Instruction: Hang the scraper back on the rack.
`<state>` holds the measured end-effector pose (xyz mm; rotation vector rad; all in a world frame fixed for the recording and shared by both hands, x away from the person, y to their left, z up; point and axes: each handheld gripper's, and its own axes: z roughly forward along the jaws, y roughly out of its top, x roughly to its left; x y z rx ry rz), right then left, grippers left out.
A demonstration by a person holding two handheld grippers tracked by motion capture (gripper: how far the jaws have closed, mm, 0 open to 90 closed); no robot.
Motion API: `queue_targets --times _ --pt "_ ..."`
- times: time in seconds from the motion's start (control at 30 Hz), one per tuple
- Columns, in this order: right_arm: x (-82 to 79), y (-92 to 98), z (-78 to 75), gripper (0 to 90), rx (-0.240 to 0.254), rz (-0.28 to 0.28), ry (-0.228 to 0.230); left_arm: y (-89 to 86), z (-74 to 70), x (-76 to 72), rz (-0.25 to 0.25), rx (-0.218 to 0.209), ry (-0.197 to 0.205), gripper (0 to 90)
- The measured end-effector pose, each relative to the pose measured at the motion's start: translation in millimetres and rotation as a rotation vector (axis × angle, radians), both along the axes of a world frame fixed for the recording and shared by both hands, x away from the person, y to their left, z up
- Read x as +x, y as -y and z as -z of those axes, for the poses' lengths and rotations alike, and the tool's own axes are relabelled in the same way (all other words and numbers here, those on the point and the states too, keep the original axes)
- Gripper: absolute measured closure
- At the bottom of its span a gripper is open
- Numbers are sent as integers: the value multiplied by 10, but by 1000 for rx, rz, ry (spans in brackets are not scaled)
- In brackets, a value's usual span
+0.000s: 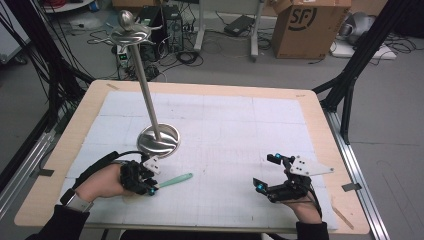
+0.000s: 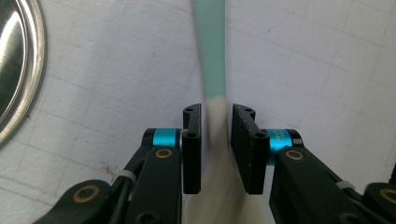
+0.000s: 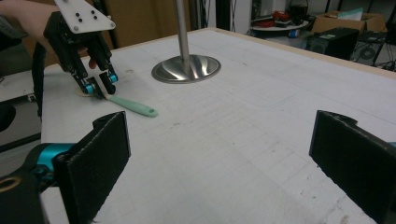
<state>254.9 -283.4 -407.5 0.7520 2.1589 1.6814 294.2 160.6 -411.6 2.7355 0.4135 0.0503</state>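
**A:** Which step was in hand?

**B:** The pick-up, by my reading. The left gripper [image 1: 152, 187] stood low at the near left of the table [image 1: 320, 120], its jaws drawn in around the cream end of a mint-handled spatula [image 1: 174, 180]. In the left gripper view the pads [image 2: 192, 140] sat just beside that cream neck [image 2: 215, 121]; whether they pressed on it I couldn't tell. The spatula lay flat on the white gridded mat [image 1: 235, 125], handle pointing right, just near of the steel stand's round base [image 1: 158, 140].

**A:** And the other one?

**B:** The right gripper [image 1: 265, 172] rested at the near right, jaws wide apart, holding nothing.

**A:** What did the next move call for?

**B:** Probably a firmer pinch, then a straight lift, keeping clear of the stand's pole [image 1: 146, 85].

**A:** Counts?

**B:** One spatula, one stand, two grippers, one cardboard box [image 1: 310, 25] on the floor, far right.
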Motion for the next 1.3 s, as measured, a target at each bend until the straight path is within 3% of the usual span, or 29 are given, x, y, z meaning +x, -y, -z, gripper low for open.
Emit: queue_targets --times 0.17,0.4,0.57,0.77,1.07,1.3 --pt "6 15 5 39 5 5 3 13 7 10 -15 -1 -12 797" --pt "5 0 13 39 0 2 0 32 0 -26 -28 16 14 802" --pt "8 -8 21 39 -2 -2 -9 -16 3 -51 -45 -19 24 805" --pt "10 6 19 39 -3 10 -7 -85 -60 -81 -59 -80 33 805" --pt "10 -4 21 39 -6 7 -1 -296 -276 -115 -124 -228 93 804" --pt "9 3 19 39 -3 9 -8 -462 -288 -105 -241 -364 176 804"
